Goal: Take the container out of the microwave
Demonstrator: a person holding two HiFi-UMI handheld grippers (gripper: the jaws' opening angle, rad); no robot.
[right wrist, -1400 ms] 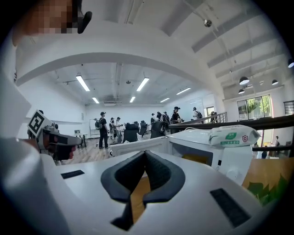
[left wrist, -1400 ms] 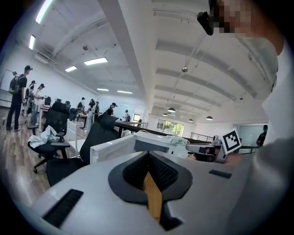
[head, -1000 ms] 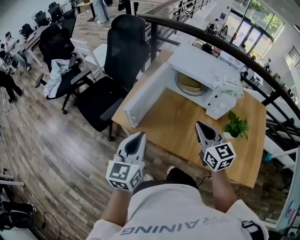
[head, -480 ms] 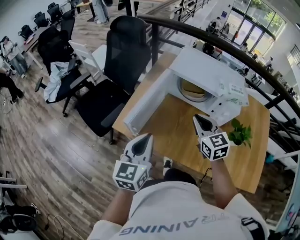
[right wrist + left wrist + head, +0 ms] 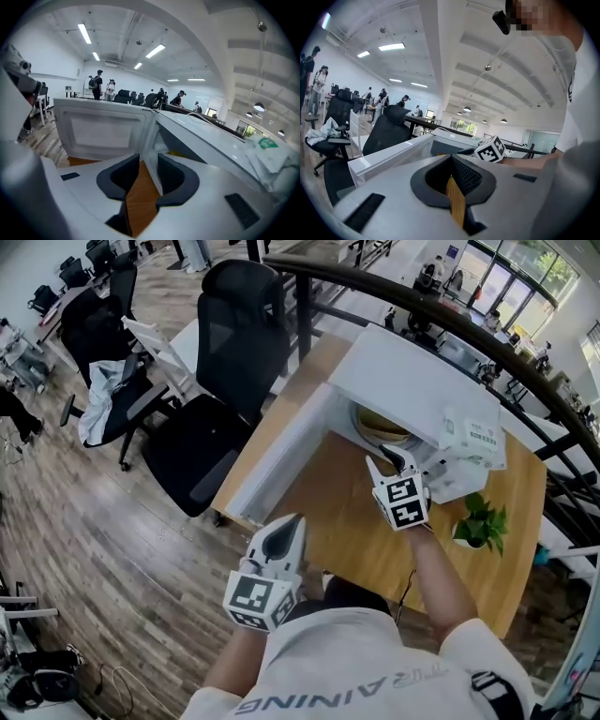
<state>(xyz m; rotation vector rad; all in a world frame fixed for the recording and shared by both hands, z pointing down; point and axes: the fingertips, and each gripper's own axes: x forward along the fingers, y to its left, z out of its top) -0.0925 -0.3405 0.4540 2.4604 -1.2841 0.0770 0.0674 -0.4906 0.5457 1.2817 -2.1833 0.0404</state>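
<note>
The white microwave [image 5: 412, 371] stands on the wooden table [image 5: 347, 521] with its door [image 5: 281, 460] swung wide to the left. Inside lies a tan round container [image 5: 380, 425], partly hidden by the cavity's rim. My right gripper [image 5: 386, 463] is just in front of the opening, short of the container. Its jaws are opening, and only the table and the door's edge show between them in the right gripper view [image 5: 143, 161]. A sliver of the container [image 5: 176, 153] shows there. My left gripper [image 5: 289, 526] hangs shut and empty over the table's near edge, below the door.
A black office chair [image 5: 239, 343] stands left of the table. A small potted plant [image 5: 478, 521] sits right of the microwave. A white packet [image 5: 473, 437] lies on the microwave's right end. A dark railing [image 5: 450, 320] runs behind. More chairs and people are far left.
My right gripper has moved forward and down to the microwave's opening, and its jaws have parted. My left gripper has drifted forward to the table's edge, still shut.
</note>
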